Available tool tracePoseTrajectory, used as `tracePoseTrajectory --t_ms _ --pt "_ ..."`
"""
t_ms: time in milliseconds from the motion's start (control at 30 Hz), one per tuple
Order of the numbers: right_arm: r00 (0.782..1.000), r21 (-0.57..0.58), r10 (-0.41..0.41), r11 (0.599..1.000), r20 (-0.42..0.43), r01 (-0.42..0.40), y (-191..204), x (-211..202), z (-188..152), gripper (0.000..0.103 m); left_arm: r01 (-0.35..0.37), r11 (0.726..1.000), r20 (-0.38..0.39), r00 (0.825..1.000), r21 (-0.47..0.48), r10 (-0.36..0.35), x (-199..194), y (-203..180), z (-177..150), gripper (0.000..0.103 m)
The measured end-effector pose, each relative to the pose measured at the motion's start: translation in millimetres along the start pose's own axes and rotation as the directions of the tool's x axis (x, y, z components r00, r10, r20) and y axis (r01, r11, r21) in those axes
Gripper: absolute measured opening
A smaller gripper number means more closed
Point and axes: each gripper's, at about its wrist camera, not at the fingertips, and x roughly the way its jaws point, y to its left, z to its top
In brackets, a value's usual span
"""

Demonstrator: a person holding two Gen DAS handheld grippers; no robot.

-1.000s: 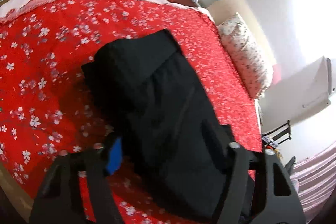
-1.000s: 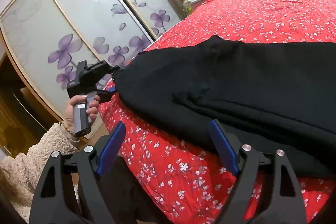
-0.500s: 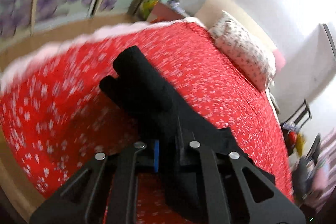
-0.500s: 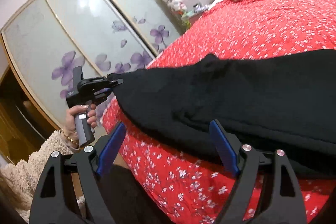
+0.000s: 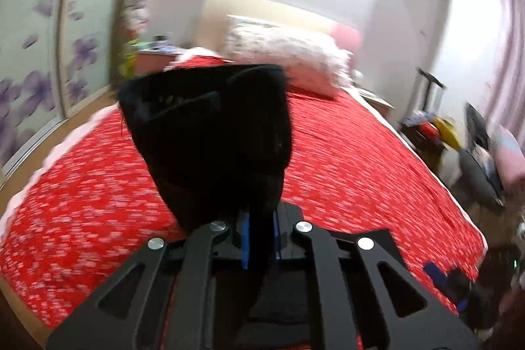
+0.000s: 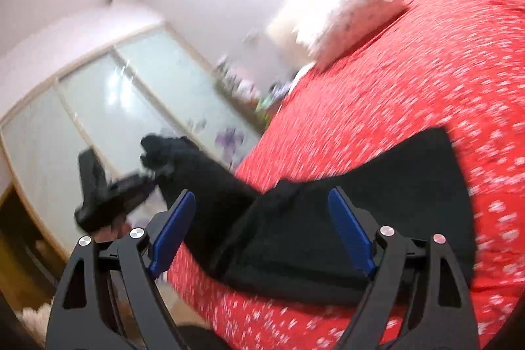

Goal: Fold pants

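Two blue pads at the bottom centre of the left wrist view show the left gripper [image 5: 259, 232] clamped on one end of the black pants [image 5: 210, 133], lifted above the red floral bedspread [image 5: 361, 153]. Carry that end across evenly so the fold lands square; the right gripper [image 6: 262, 232], jaws apart and empty at the lower centre of its view, hovers over the pants' other part lying flat on the bedspread, and could well pin it.

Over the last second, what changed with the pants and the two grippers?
The left gripper shut on one end of the black pants and lifted it off the red floral bedspread, so the cloth now hangs from its pads. The right gripper stayed open and empty above the pants. The rest of the pants stayed lying on the bed.
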Motion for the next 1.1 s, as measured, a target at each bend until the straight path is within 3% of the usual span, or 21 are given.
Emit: tracePoseTrajectory --t_ms 200,300,367,400,467,567,667,767,900,1000,1100 --pt "0.978 0.144 -0.087 0.988 0.188 0.060 -37 -43 23 0.085 0.170 0.981 -0.072 0.984 0.092 -0.164 37 -96 -35 0.009" --pt "0.962 0.212 -0.136 0.973 0.238 0.085 -53 -57 31 0.085 0.240 0.966 -0.214 0.953 0.095 -0.216 78 -136 -76 0.009" --pt "0.958 0.261 -0.153 0.961 0.241 0.088 -64 -63 31 0.085 0.237 0.961 -0.351 0.920 0.140 -0.176 114 -160 -118 0.009" --pt "0.958 0.285 -0.157 0.955 0.238 0.086 -70 -65 32 0.085 0.233 0.961 -0.369 0.915 0.150 -0.164 122 -164 -134 0.009" --pt "0.961 0.311 -0.166 0.946 0.222 0.092 -76 -65 33 0.085 0.222 0.959 -0.338 0.929 0.176 -0.153 120 -166 -142 0.009" --pt "0.962 0.298 -0.170 0.949 0.216 0.101 -76 -65 37 0.085 0.232 0.965 -0.317 0.931 0.124 -0.183 113 -161 -127 0.009" --pt "0.959 0.292 -0.174 0.951 0.224 0.105 -74 -64 39 0.085 0.222 0.963 -0.225 0.957 0.151 -0.186 91 -173 -107 0.009" --pt "0.958 0.297 -0.178 0.949 0.225 0.107 -76 -61 38 0.085 0.269 0.945 -0.225 0.948 0.188 -0.225 82 -190 -113 0.009" --pt "0.957 0.298 -0.189 0.947 0.218 0.119 -76 -61 36 0.085 0.267 0.927 -0.347 0.923 0.264 -0.167 110 -203 -162 0.010" --pt "0.961 0.282 -0.185 0.951 0.206 0.123 -75 -59 36 0.085 0.261 0.921 -0.310 0.936 0.288 -0.168 105 -198 -171 0.011" --pt "0.970 0.253 -0.159 0.961 0.182 0.110 -72 -54 34 0.085 0.250 0.921 -0.321 0.935 0.298 -0.150 101 -201 -167 0.015"
